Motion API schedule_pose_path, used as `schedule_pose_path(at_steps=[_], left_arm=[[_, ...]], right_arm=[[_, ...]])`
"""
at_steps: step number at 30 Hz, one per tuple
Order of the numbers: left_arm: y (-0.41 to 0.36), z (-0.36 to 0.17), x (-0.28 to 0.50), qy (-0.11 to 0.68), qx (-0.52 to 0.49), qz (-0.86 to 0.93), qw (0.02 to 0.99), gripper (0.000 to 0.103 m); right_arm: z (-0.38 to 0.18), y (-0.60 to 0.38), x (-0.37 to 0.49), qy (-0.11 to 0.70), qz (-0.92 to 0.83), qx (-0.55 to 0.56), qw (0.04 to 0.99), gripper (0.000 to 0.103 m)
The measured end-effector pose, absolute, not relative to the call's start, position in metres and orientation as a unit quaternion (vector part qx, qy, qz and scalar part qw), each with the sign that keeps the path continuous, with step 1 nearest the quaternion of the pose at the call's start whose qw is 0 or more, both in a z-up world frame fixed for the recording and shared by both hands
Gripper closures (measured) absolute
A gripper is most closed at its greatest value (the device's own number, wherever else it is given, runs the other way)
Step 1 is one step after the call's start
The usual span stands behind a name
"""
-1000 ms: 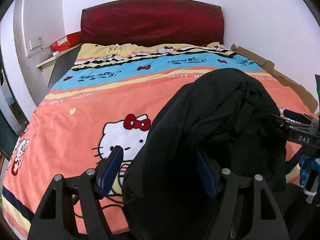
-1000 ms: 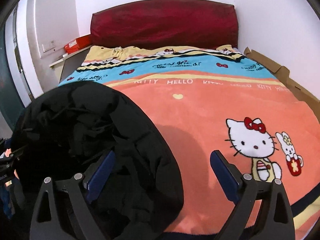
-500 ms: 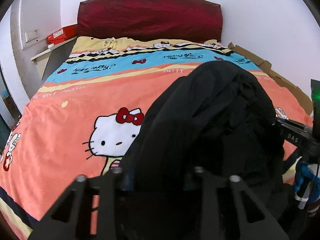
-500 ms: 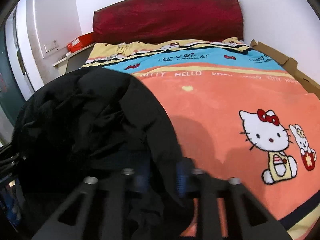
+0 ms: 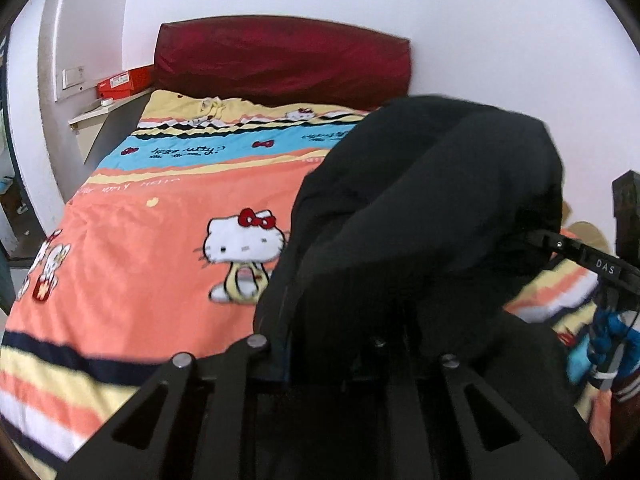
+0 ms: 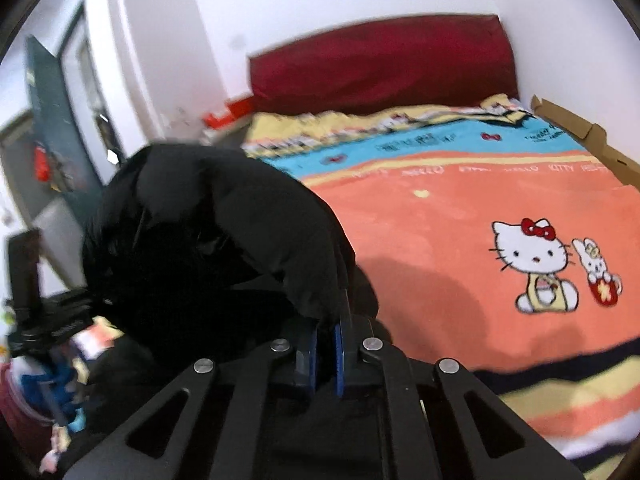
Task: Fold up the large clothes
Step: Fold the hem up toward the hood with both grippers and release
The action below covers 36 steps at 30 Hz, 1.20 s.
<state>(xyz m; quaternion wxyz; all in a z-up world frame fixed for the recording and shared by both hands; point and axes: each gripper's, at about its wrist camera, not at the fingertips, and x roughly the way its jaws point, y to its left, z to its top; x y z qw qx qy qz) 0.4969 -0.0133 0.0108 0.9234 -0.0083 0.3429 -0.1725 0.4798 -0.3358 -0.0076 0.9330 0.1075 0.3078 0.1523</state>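
- Right gripper [image 6: 326,344] clamped on a fold of the black garment [image 6: 224,232], blue pads nearly together with cloth pinched between them; jaws just drawn in from wide.
- Left gripper [image 5: 340,360] also closed on the garment, fingertips buried under the dark cloth and not visible; jaws likewise just drawn in.
- Garment: black, thick and padded-looking, matte, bunched into a rounded hump with soft folds, lifted over the near end of the bed between the two grippers.
- In the left wrist view, garment [image 5: 420,208] on the right of the frame, covering part of the bed; in the right wrist view, on the left of the frame.
- Beneath it, a fleecy blanket [image 5: 152,280] spread flat on the bed: orange field with white cat cartoon figures, blue and yellow bands toward the head, dark and cream stripes at the foot.
- Dark red padded headboard [image 5: 280,60] against a plain white wall.
- Seen only from the left wrist: red box [image 5: 126,80] on a ledge beside the headboard, sharp; the other gripper's black frame at the right edge.
- Seen only from the right wrist: flattened brown cardboard [image 6: 580,136] along the bed's far side, and a dark door [image 6: 52,120] at the left, blurred.
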Motion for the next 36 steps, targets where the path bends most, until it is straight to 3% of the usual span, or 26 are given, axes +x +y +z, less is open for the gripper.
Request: schedule_pose_path(at_steps=[6, 14, 20, 27, 29, 32, 34, 36], left_arm=[[0.015, 0.027, 0.395, 0.334, -0.005, -0.186, 0.924, 0.088], [0.027, 0.009, 0.289, 0.338, 0.009, -0.210, 0.917, 0.089], [0.016, -0.038, 0.275, 0.367, 0.034, -0.196, 0.909, 0.089], [0.013, -0.049, 0.300, 0.382, 0.014, -0.178, 0.907, 0.087], [0.012, -0.049, 0.300, 0.384, 0.015, -0.169, 0.907, 0.085], [0.008, -0.048, 0.298, 0.390, 0.025, -0.148, 0.909, 0.076], [0.009, -0.048, 0.295, 0.397, 0.024, -0.135, 0.908, 0.063], [0.012, -0.047, 0.287, 0.397, 0.028, -0.130, 0.908, 0.061]], right_arm=[[0.008, -0.330, 0.369, 0.277, 0.184, 0.117, 0.936, 0.096], [-0.009, -0.306, 0.257, 0.305, 0.192, 0.084, 0.929, 0.096], [-0.069, -0.303, 0.251, 0.381, 0.162, 0.056, 0.909, 0.095], [-0.081, -0.308, 0.273, 0.396, 0.143, 0.054, 0.905, 0.095], [-0.082, -0.306, 0.272, 0.399, 0.141, 0.052, 0.905, 0.095], [-0.082, -0.300, 0.274, 0.405, 0.125, 0.043, 0.905, 0.094], [-0.079, -0.298, 0.273, 0.407, 0.113, 0.035, 0.906, 0.091], [-0.075, -0.299, 0.267, 0.410, 0.103, 0.033, 0.906, 0.086]])
